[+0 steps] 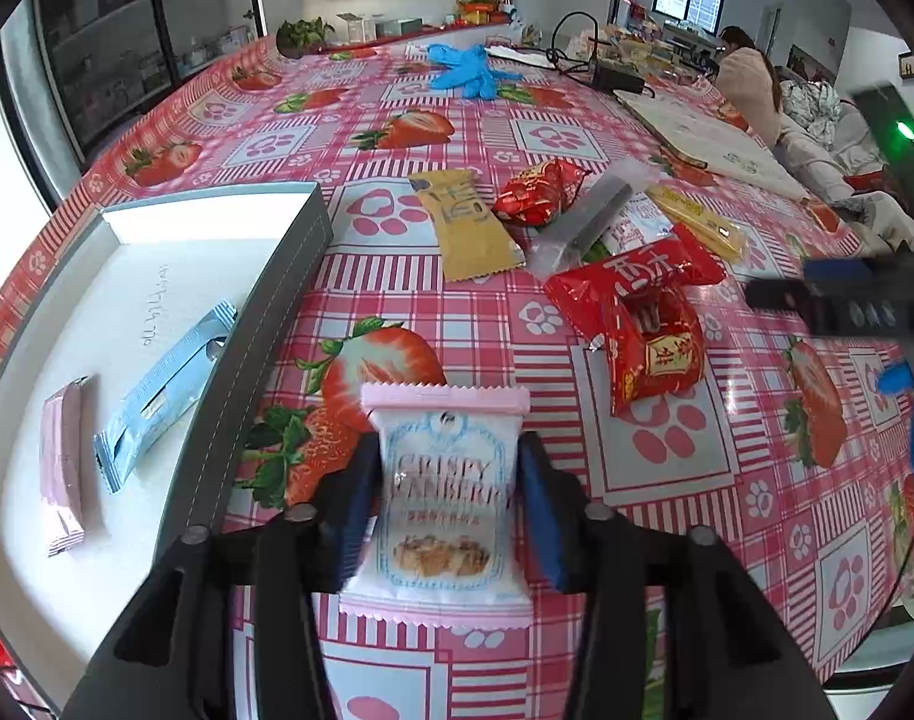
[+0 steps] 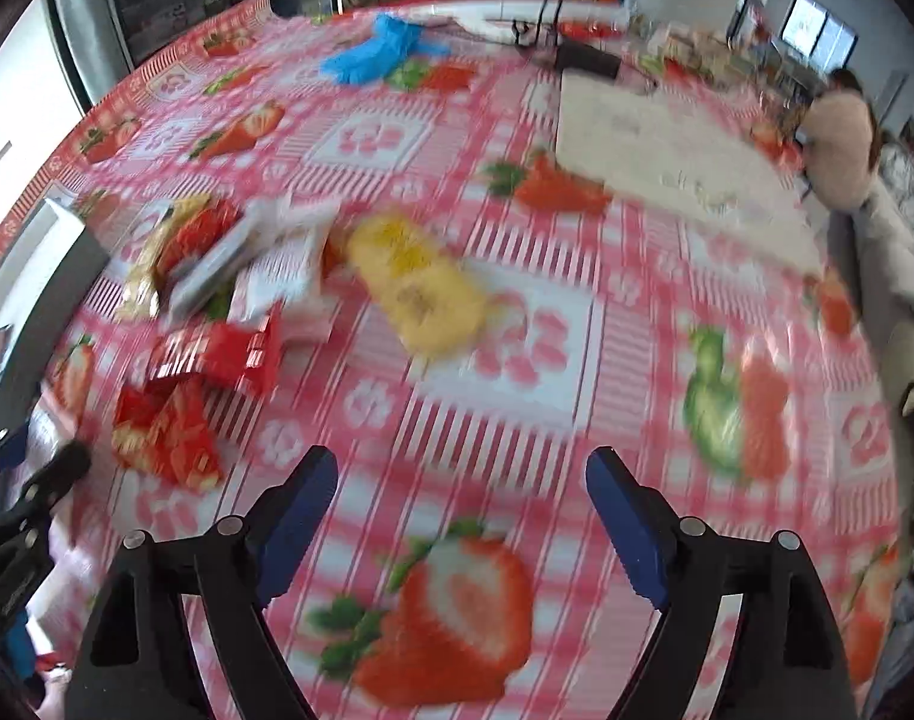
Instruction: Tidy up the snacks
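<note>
We noted left hand-held gripper [image 1: 445, 504] pinching the cranberry packet [image 1: 442, 504] loosely, so it risked slipping short of the box [image 1: 265, 276]; right hand-held gripper [image 2: 460, 516] spread, empty.

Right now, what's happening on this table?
Snack sorting. The left gripper has a pink-and-white cranberry pack between its fingers, beside the tray, which already holds a blue bar and a pink bar. The right gripper is open and empty over the tablecloth. More snacks are still loose there.
</note>
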A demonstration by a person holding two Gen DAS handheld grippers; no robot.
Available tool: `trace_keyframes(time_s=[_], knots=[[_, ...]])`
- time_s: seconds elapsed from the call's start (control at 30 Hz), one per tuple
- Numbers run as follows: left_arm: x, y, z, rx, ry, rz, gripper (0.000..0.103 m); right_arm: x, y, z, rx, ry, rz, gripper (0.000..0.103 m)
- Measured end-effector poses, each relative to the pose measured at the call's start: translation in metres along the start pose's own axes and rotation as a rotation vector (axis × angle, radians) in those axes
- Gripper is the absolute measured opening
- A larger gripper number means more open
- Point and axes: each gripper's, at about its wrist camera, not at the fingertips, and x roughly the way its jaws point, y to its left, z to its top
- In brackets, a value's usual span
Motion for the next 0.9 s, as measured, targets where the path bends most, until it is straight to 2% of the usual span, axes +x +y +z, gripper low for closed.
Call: trace_keyframes(time_s=[0.03, 0.13, 0.2, 0.27, 0.3, 0.33, 0.4, 0.53, 0.7, 0.77, 0.8, 0.83, 0.87, 0.9], knots=[[0.0, 0.001, 0.001, -0.002, 0.003, 0.0, 0.066, 0.004, 0.002, 0.009, -0.023, -0.003, -0.004, 0.086], [0.001, 0.004, 0.003, 0.003, 0.005, 0.007, 0.078, 0.018, 0.007, 0.032, -0.081, -0.006, -0.025, 0.086], [0.006, 0.006, 0.004, 0.012, 0.026, 0.015, 0.078, 0.029, 0.008, 0.042, -0.08, 0.014, -0.003, 0.086], [0.007, 0.006, 0.004, 0.022, 0.025, 0.019, 0.079, 0.037, 0.007, 0.048, -0.048, 0.022, 0.041, 0.08], [0.008, 0.006, 0.004, 0.023, 0.025, 0.019, 0.08, 0.035, 0.004, 0.049, -0.014, 0.025, 0.069, 0.069], [0.008, 0.005, 0.004, 0.022, 0.022, 0.021, 0.08, 0.033, 0.004, 0.048, -0.004, 0.021, 0.056, 0.053], [0.008, 0.004, 0.004, 0.021, 0.018, 0.026, 0.079, 0.027, 0.002, 0.042, 0.017, 0.031, 0.042, 0.045], [0.007, 0.0, 0.001, 0.009, 0.014, 0.018, 0.079, 0.01, -0.01, 0.005, 0.1, 0.054, -0.008, 0.045], [0.0, -0.032, -0.01, 0.084, 0.011, -0.029, 0.079, -0.027, -0.024, -0.075, 0.237, 0.07, -0.019, 0.045], [-0.002, -0.041, -0.012, 0.102, 0.008, -0.023, 0.08, -0.038, -0.024, -0.098, 0.261, 0.067, -0.008, 0.049], [-0.003, -0.04, -0.01, 0.085, 0.01, -0.018, 0.08, -0.044, -0.024, -0.108, 0.27, 0.067, 0.004, 0.067], [-0.006, -0.035, -0.008, 0.055, 0.01, -0.026, 0.08, -0.047, -0.025, -0.114, 0.278, 0.066, 0.007, 0.095], [-0.007, -0.03, -0.007, 0.036, 0.009, -0.034, 0.08, -0.054, -0.027, -0.122, 0.284, 0.037, -0.006, 0.102], [-0.01, -0.022, -0.005, 0.011, 0.009, -0.04, 0.08, -0.059, -0.027, -0.124, 0.276, 0.013, -0.021, 0.102]])
